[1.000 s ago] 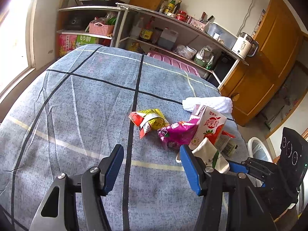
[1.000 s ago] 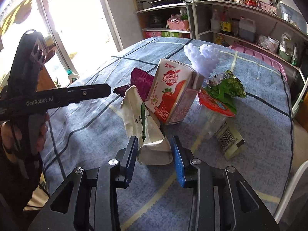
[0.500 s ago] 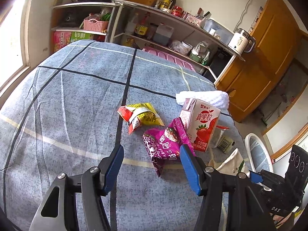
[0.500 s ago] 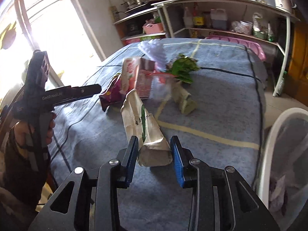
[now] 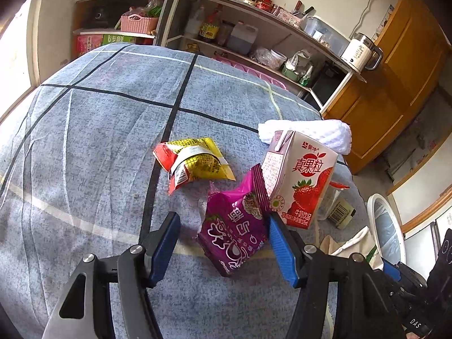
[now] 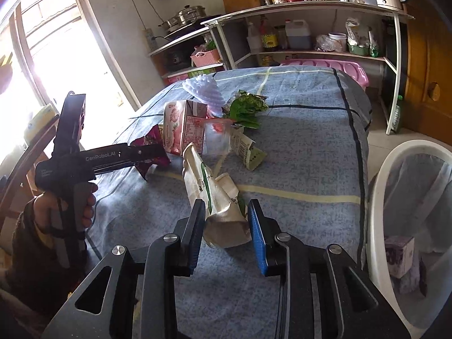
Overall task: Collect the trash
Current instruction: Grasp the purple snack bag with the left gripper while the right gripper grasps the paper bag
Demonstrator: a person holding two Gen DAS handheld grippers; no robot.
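Observation:
Trash lies in a heap on the blue-grey checked cloth (image 5: 99, 141). My left gripper (image 5: 224, 243) straddles a purple snack wrapper (image 5: 237, 231). Its jaws are closing: the right pad touches the wrapper's edge and the left pad stands apart. A strawberry milk carton (image 5: 302, 180) stands just behind, with a yellow-red wrapper (image 5: 195, 161) to its left. My right gripper (image 6: 226, 226) is shut on a cream paper bag (image 6: 217, 197), held above the cloth, and its jaws are still closing. In the right wrist view the left gripper (image 6: 152, 152) reaches into the heap.
A white bin with a liner (image 6: 406, 197) stands off the table's right edge, with a purple box inside. A clear cup (image 6: 216, 138), a green wrapper (image 6: 247, 107) and a white foam net (image 6: 202, 90) sit in the heap. Shelves (image 5: 254, 28) line the far wall.
The left gripper came forward and down onto the purple wrapper. The right gripper carried the paper bag away from the heap toward the bin and rolled.

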